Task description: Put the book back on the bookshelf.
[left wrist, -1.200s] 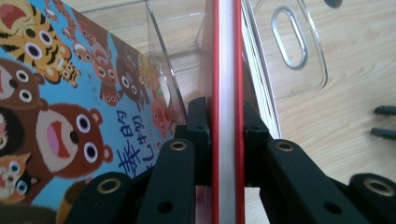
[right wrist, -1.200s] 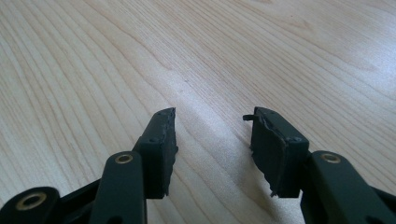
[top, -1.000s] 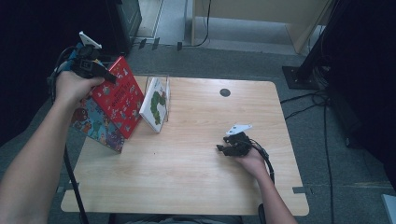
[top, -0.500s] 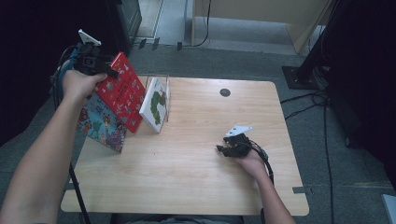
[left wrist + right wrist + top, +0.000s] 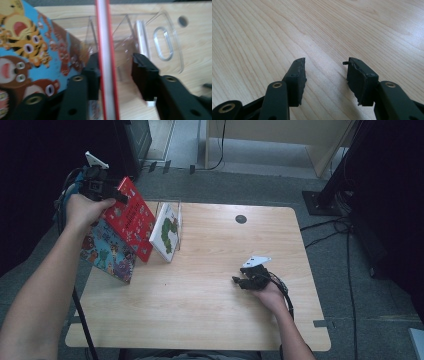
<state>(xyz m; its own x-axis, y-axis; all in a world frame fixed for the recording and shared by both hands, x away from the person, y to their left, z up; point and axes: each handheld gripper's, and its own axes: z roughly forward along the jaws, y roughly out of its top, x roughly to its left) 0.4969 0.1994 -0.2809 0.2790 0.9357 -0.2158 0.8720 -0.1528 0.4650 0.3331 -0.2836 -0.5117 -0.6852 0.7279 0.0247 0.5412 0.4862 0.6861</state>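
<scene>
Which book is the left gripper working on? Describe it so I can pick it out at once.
Look at the far left corner of the wooden table, where three books lean in a row by a clear plastic stand. It is the red book in the middle, its top edge between the left gripper's open jaws; its neighbours are blue and white.

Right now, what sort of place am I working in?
Probably a lab or office workspace: a plain wooden table on grey carpet, cables trailing across the floor, and a clear rack with picture books.
</scene>
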